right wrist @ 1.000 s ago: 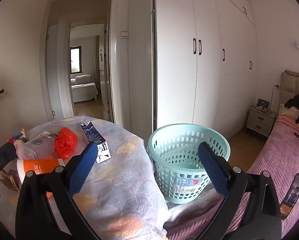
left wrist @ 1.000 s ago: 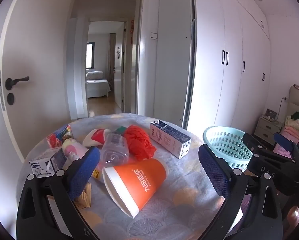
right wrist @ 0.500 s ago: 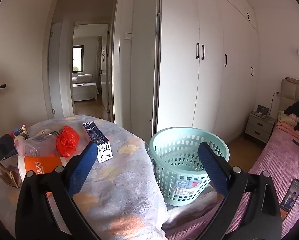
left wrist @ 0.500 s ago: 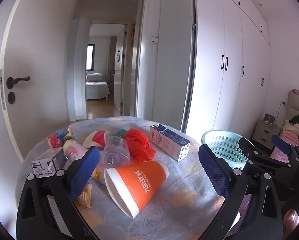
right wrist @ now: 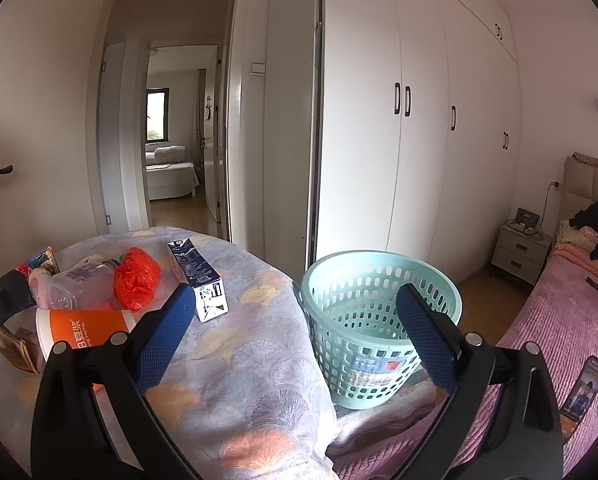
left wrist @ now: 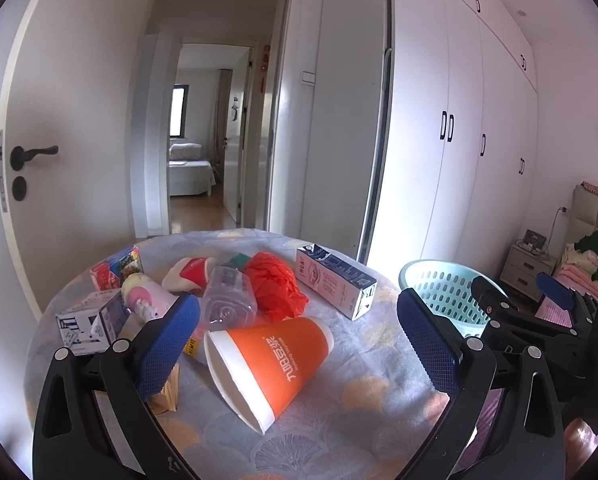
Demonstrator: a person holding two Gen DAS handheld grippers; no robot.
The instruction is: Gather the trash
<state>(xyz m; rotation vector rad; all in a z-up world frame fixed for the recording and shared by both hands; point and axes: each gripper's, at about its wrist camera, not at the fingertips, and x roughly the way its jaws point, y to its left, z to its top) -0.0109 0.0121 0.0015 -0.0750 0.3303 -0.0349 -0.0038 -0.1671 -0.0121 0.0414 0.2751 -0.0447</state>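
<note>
Trash lies on a round table with a patterned cloth. An orange paper cup lies on its side between my left gripper's open fingers; the gripper is open and empty. Behind it lie a clear plastic bottle, a crumpled red bag, a blue-and-white carton, a small white carton and a pink bottle. My right gripper is open and empty, over the table's right edge, beside the teal basket.
The teal basket stands to the table's right on a low surface. A bed with a pink cover and a phone lie right. White wardrobes and an open doorway stand behind.
Both views have shifted slightly; the table items and basket sit a little lower and closer in view. Both grippers stay open and empty. No object has moved.
</note>
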